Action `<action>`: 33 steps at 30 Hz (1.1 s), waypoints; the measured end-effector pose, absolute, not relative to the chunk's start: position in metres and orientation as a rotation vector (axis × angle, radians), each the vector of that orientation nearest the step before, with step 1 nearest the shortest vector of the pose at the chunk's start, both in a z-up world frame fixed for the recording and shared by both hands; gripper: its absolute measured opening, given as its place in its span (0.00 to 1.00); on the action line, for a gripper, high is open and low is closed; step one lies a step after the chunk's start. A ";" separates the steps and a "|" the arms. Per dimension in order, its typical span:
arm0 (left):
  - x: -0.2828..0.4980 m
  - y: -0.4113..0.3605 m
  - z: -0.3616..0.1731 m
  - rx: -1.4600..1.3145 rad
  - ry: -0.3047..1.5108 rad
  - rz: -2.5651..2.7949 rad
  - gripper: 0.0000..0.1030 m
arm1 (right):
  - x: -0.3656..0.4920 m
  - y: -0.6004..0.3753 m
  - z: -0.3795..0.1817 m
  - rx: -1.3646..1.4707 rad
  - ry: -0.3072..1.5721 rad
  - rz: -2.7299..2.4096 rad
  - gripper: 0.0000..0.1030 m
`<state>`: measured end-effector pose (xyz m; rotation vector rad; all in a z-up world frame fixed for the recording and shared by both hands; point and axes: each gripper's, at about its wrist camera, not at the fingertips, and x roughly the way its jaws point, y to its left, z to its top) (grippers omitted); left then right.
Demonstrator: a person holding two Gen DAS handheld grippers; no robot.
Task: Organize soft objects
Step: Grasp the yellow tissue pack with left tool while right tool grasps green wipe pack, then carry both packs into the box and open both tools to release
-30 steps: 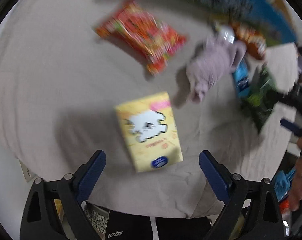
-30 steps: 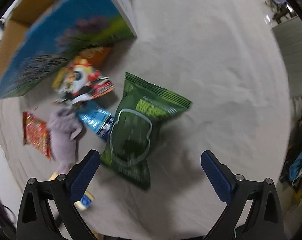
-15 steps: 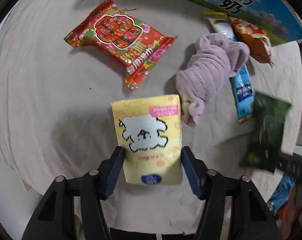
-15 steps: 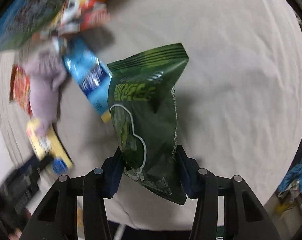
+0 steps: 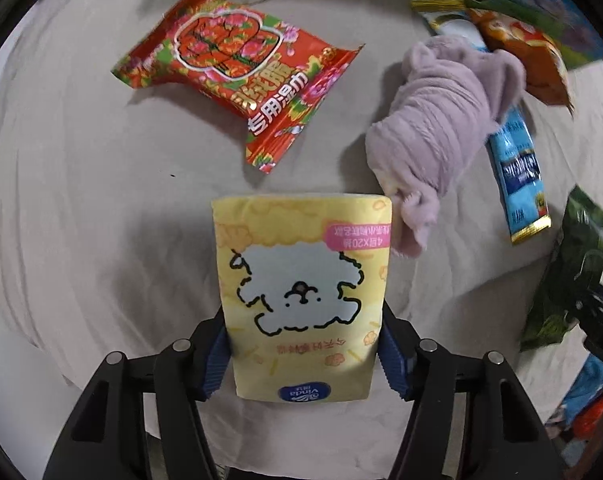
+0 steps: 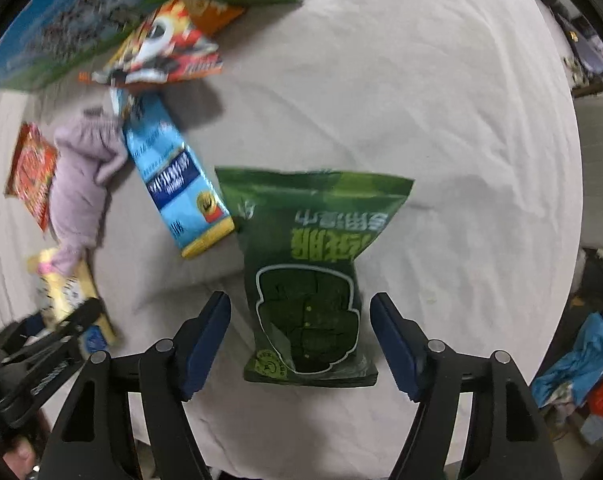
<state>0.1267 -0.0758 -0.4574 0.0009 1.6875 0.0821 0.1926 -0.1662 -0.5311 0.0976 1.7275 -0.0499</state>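
My left gripper (image 5: 303, 350) is shut on a yellow tissue pack (image 5: 303, 292) with a white dog drawing, its blue pads pressing both sides. My right gripper (image 6: 299, 336) is open; its pads stand apart from a green wet-wipe bag (image 6: 307, 276) that lies on the cloth between them. A lilac rolled towel (image 5: 437, 128) lies right of the yellow pack. A red wet-wipe pack (image 5: 237, 76) lies further back. A blue sachet (image 6: 173, 176) lies left of the green bag.
A beige cloth (image 6: 441, 100) covers the table. A large blue and green carton (image 6: 113, 12) lies at the back with an orange snack bag (image 6: 169, 48) in front of it. The table's near edge (image 6: 341, 452) is just below the right gripper.
The left gripper closed on the yellow pack and still holds it. The right gripper, shut on the green bag half a second ago, has opened and the bag now rests on the cloth.
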 end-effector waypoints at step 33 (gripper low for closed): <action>0.257 -0.088 -0.252 0.032 1.262 -0.227 0.58 | 0.235 -0.182 -0.314 0.300 1.391 0.154 0.38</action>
